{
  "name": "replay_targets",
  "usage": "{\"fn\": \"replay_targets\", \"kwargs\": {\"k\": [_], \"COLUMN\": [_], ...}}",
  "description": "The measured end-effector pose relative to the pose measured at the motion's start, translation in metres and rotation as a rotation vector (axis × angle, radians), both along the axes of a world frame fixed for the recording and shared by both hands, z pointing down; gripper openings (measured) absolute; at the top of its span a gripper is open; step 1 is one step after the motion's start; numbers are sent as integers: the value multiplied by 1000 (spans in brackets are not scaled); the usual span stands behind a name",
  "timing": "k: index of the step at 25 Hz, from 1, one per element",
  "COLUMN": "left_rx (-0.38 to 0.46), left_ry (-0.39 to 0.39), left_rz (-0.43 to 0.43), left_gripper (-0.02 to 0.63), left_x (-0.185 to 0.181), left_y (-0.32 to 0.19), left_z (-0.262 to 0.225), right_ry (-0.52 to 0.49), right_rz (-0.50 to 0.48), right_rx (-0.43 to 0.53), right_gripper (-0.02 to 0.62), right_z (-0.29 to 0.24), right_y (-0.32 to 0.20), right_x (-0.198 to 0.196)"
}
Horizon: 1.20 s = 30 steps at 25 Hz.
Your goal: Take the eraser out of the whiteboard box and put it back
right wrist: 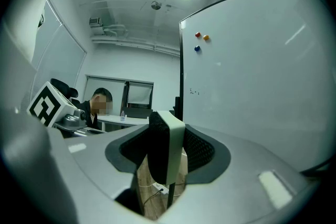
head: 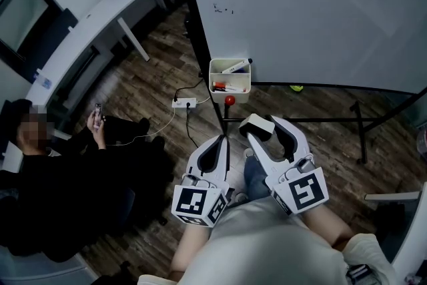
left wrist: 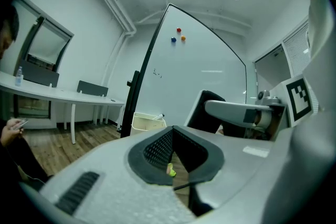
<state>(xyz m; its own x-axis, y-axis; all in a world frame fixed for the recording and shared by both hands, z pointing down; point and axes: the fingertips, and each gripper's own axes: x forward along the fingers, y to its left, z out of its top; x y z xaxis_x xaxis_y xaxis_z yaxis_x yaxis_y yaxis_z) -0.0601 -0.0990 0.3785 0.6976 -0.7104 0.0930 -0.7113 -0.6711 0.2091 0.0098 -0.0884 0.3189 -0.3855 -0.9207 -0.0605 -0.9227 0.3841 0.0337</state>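
The eraser (head: 256,125), white-backed with black felt, stands upright between the fingers of my right gripper (head: 264,128), which is shut on it. In the right gripper view the eraser (right wrist: 166,150) fills the gap between the pads. The cream whiteboard box (head: 230,82) hangs at the whiteboard's (head: 313,10) lower left corner, ahead of both grippers, with markers lying in it. My left gripper (head: 223,142) is shut and empty, level beside the right one. From the left gripper view, the box (left wrist: 147,122) lies ahead and to the left.
A person in black (head: 67,170) sits at the left holding a phone. A power strip (head: 184,103) with cables lies on the wooden floor near the board's stand (head: 360,123). A long white desk (head: 100,17) runs along the far left.
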Motion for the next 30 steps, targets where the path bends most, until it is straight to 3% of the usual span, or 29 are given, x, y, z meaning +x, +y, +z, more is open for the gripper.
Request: {"fn": "replay_targets", "kwargs": {"k": [30], "left_rx": [-10], "left_ry": [-14], "left_rz": [-26], "left_gripper": [5], "left_x": [-2], "left_y": [-46], "left_z": [2], "right_ry": [13], "right_rz": [-36], "right_rx": [9], "right_gripper": [198], "right_z": [-7], "right_y": [-54], "right_x": [1]}}
